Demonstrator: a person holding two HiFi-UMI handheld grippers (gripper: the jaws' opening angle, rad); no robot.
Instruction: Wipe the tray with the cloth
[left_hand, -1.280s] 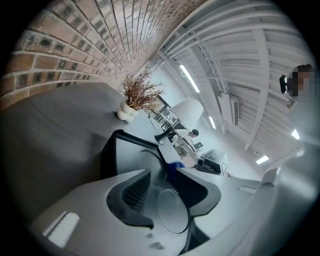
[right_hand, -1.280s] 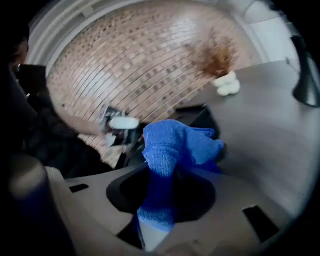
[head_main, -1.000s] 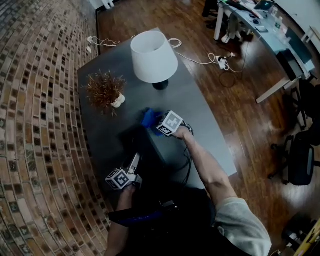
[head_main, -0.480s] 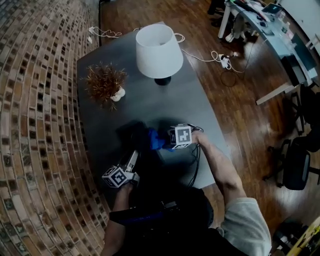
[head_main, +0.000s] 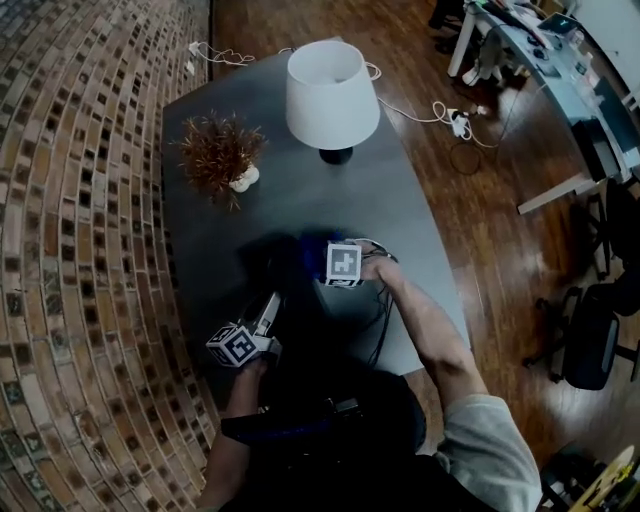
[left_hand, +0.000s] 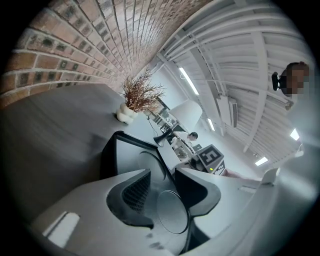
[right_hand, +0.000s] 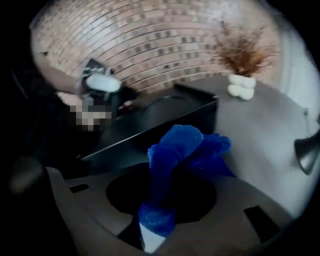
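One right tool (right_hand: 156, 217) has swung the cloth (right_hand: 187, 142) toward the tray (right_hand: 165, 115).

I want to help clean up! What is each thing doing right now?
cloth: bunched, pinched in the right gripper
tray: flat on the table, rim held by the left gripper
lamp: upright, looks unlit
plant: upright in its white pot

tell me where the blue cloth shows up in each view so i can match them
head view: the cloth is a dim blue patch near the middle of the picture.
left gripper view: not in it.
right gripper view: lower centre, bunched up and bright blue.
shared landmark: the potted plant, upper left in the head view, upper centre in the left gripper view, upper right in the right gripper view.
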